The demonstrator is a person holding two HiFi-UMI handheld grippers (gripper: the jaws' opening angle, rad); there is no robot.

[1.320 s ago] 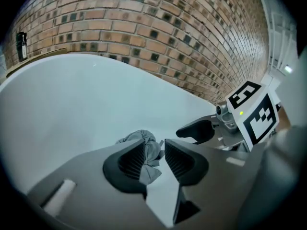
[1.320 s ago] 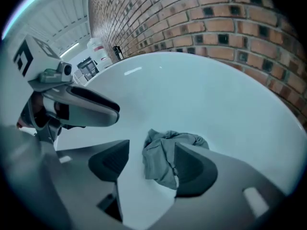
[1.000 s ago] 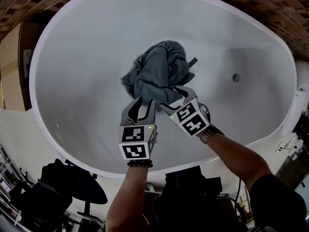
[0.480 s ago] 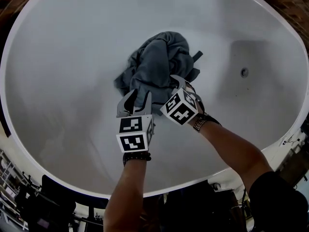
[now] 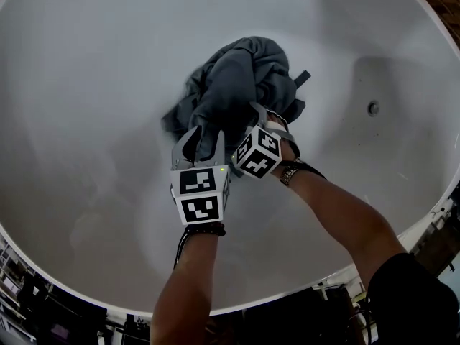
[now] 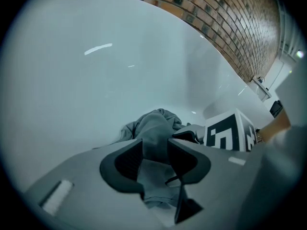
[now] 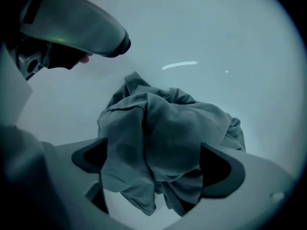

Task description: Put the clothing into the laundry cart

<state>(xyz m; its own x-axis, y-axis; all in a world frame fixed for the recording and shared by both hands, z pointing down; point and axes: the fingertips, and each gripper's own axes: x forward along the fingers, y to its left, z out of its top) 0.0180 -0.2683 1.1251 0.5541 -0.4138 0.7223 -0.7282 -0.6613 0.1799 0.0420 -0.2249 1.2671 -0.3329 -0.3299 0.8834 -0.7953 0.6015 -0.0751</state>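
A crumpled grey garment (image 5: 237,85) lies in a heap on the bottom of a white bathtub (image 5: 100,85). My left gripper (image 5: 203,141) is at the heap's near edge, and a fold of the grey garment (image 6: 156,126) fills the narrow gap between its dark pads, pinched there. My right gripper (image 5: 272,121) is pushed into the heap's right side. Its jaws are opening and stand wide, with the bulk of the garment (image 7: 177,133) hanging loosely between them (image 7: 153,164). Neither of its pads presses on the cloth.
The tub's drain (image 5: 373,108) sits to the right of the heap. A brick wall (image 6: 230,23) rises behind the tub's rim. The right gripper's marker cube (image 6: 230,133) is close beside my left jaws. Dark equipment shows beyond the tub's near rim (image 5: 43,307).
The view has closed in on the tub. Both grippers have pushed forward into the garment heap, and the right gripper's jaws have spread wider around it.
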